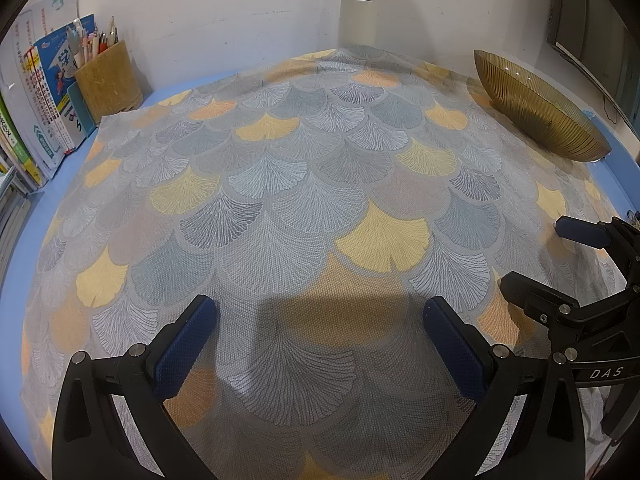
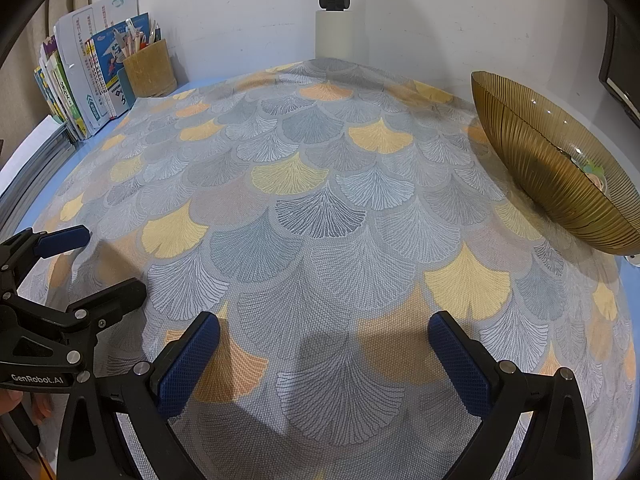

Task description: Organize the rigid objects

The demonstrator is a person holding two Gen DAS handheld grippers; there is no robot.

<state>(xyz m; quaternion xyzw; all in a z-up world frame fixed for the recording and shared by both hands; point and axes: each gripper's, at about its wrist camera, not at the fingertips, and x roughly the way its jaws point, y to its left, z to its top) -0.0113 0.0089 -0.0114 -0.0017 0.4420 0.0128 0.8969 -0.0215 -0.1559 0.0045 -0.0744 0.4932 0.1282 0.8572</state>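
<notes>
Two tongs we hold, left tongs point(image 1: 320, 344) and right tongs point(image 2: 324, 352), both spread apart and empty above the fan-patterned cloth point(image 1: 304, 184) on the table, with the ribbed amber glass bowl point(image 2: 560, 168) at far right.

Matt woven cloth point(image 2: 320, 240), glossy ribbed amber glass bowl point(image 2: 532, 160), rough cork-like pen cup point(image 2: 150, 68).

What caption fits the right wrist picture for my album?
Right gripper, jaws open and empty, over the leaf-patterned cloth, amber bowl to its right.
</notes>
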